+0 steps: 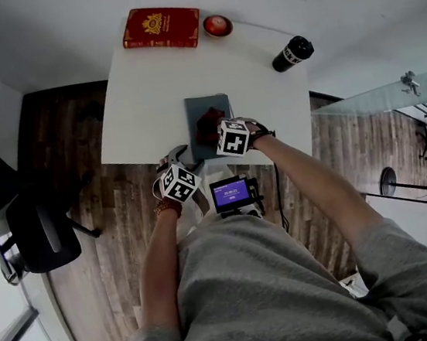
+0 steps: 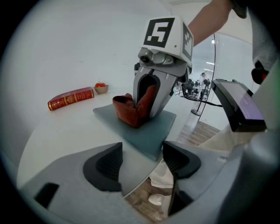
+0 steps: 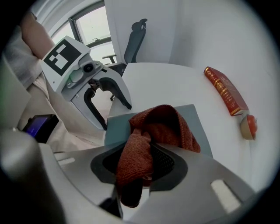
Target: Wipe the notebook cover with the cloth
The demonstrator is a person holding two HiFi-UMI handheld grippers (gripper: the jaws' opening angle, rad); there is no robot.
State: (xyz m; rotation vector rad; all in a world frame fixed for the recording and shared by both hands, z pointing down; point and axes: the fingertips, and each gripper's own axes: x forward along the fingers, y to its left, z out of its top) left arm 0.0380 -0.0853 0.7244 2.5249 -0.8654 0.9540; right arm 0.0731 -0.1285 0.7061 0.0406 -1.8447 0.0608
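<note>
One cloth [image 3: 162, 124] in right tool [image 3: 141, 165], atop notebook [image 3: 117, 129]

Desk [image 1: 136, 113]: left side lay bare, passable. Obstacles: notebook [image 1: 198, 109] near-centre; red book [image 1: 161, 27] and bowl [image 1: 217, 26] at far edge; black bottle [image 1: 292, 52] far right.

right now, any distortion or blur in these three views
Head view: evenly lit, sharp, table edges skewed by the wide lens. Left gripper view: round dark vignette, notebook in focus. Right gripper view: same vignette, the cloth close and slightly soft.
</note>
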